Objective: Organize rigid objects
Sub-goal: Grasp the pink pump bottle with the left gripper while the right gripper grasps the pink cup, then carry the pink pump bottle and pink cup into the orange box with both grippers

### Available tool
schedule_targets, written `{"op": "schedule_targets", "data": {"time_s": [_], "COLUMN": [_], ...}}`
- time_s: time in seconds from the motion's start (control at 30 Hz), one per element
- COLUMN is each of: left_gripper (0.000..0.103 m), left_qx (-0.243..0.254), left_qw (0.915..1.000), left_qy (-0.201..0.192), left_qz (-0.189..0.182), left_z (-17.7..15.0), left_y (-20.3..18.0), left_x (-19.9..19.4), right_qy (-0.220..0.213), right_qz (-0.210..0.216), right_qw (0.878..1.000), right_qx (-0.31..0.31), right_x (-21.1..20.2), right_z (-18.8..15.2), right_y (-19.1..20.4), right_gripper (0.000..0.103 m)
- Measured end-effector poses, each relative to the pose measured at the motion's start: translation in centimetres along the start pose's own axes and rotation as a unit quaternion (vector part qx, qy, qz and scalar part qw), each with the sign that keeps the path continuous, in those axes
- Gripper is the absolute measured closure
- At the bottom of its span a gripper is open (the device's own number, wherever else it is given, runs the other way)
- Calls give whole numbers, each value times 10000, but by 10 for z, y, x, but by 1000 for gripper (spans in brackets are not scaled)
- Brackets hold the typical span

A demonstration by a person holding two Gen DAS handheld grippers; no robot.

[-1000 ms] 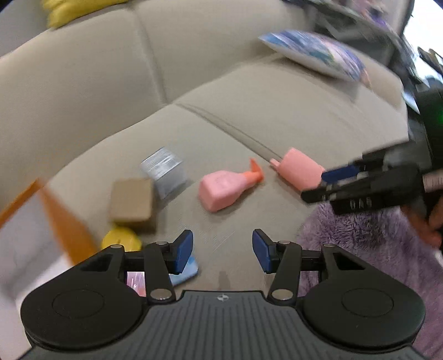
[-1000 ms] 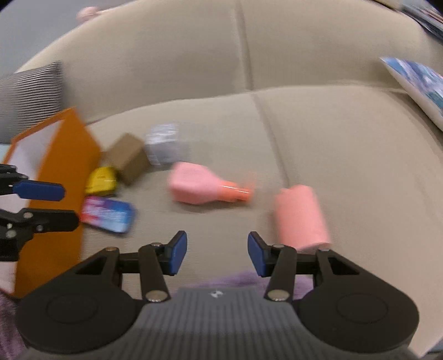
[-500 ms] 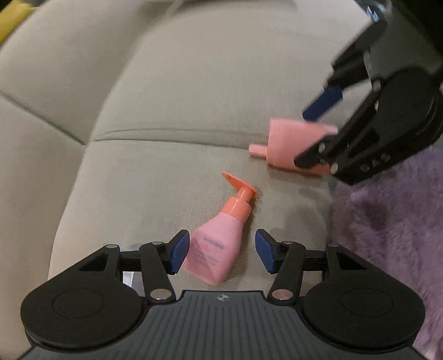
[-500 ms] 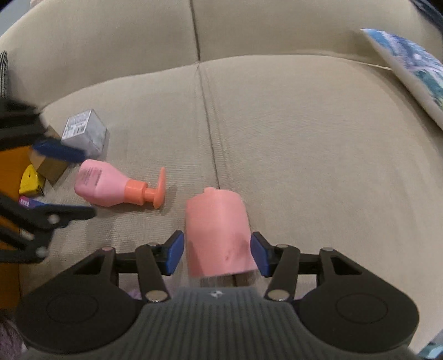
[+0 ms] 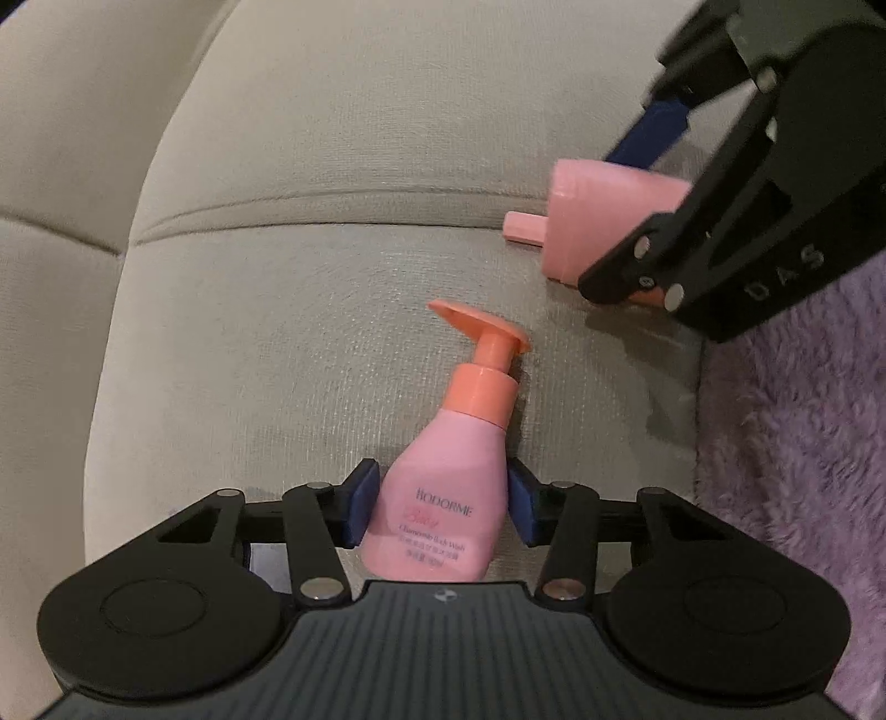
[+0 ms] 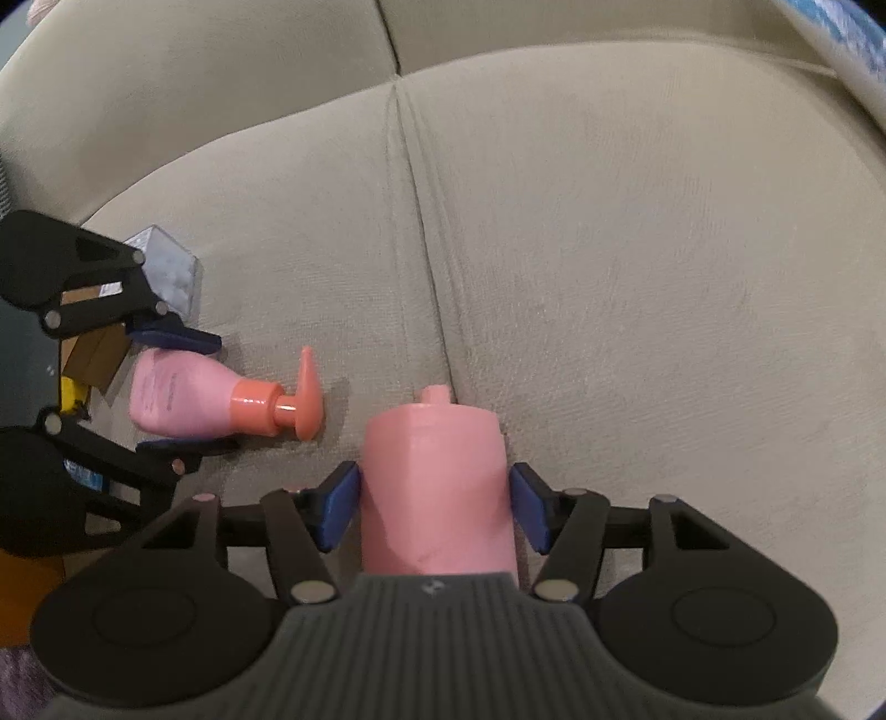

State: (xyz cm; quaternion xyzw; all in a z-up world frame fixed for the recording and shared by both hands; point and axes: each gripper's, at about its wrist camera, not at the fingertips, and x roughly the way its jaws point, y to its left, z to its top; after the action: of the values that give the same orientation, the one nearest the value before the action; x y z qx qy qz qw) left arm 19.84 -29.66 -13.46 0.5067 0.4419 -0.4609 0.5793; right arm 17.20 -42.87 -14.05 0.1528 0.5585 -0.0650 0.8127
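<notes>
A pink pump bottle [image 5: 443,493] with an orange pump head lies on the beige sofa seat; it also shows in the right wrist view [image 6: 183,401]. My left gripper [image 5: 443,509] is open around its body, pads beside both sides. A plain salmon-pink bottle [image 6: 437,487] lies near the seat seam, also in the left wrist view [image 5: 603,210]. My right gripper [image 6: 434,507] is open around it, with small gaps at both pads.
A silver box [image 6: 169,268], a brown cardboard box [image 6: 91,354] and a yellow item [image 6: 71,396] lie at the left by the left gripper. A purple fluffy blanket [image 5: 792,471] covers the seat's near right. A patterned cushion [image 6: 836,50] sits at the far right.
Both grippers have moved forward and down over their bottles. Each bottle now sits deeper between the pads. The jaws have stayed open.
</notes>
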Motion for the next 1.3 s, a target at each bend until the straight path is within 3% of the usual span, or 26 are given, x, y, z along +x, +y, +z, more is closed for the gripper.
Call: {"op": "schedule_targets", "data": {"time_s": [0.1, 0.2, 0.33, 0.5, 0.87, 1.0, 1.17, 1.3], "left_gripper": [49, 50, 53, 54, 54, 54, 54, 54], "left_qx": [-673, -1475, -2590, -3589, -4594, -4872, -5134, -5170], "left_qw": [9974, 9870, 9584, 9186, 8439, 8193, 8045, 8088], "left_qy": [-201, -572, -1162, -1628, -2766, -2988, -2827, -2461], "left_qz": [-183, -276, -296, -291, 192, 474, 963, 1345], "left_z": [-13, -23, -59, -105, -186, -229, -275, -308], "left_y": [9, 12, 9, -7, -17, -18, -12, -4], "left_x": [-11, -25, -50, -75, -153, -179, -185, -175], "right_qy": [-31, -185, -525, -759, -1178, -1329, -1267, -1112], "right_qz": [-10, 75, 137, 193, 735, 1165, 1718, 1906], "right_qw": [10000, 9998, 9984, 9964, 9871, 9786, 9664, 9608], "right_qx": [-7, -19, -136, -334, -795, -1049, -1434, -1677], "right_x": [-5, -18, -41, -56, -107, -127, -137, -127], "right_z": [-2, -10, -23, -33, -50, -47, -42, -40], "right_y": [1, 7, 24, 53, 119, 155, 210, 261], "right_gripper": [43, 43, 43, 43, 43, 43, 43, 43]}}
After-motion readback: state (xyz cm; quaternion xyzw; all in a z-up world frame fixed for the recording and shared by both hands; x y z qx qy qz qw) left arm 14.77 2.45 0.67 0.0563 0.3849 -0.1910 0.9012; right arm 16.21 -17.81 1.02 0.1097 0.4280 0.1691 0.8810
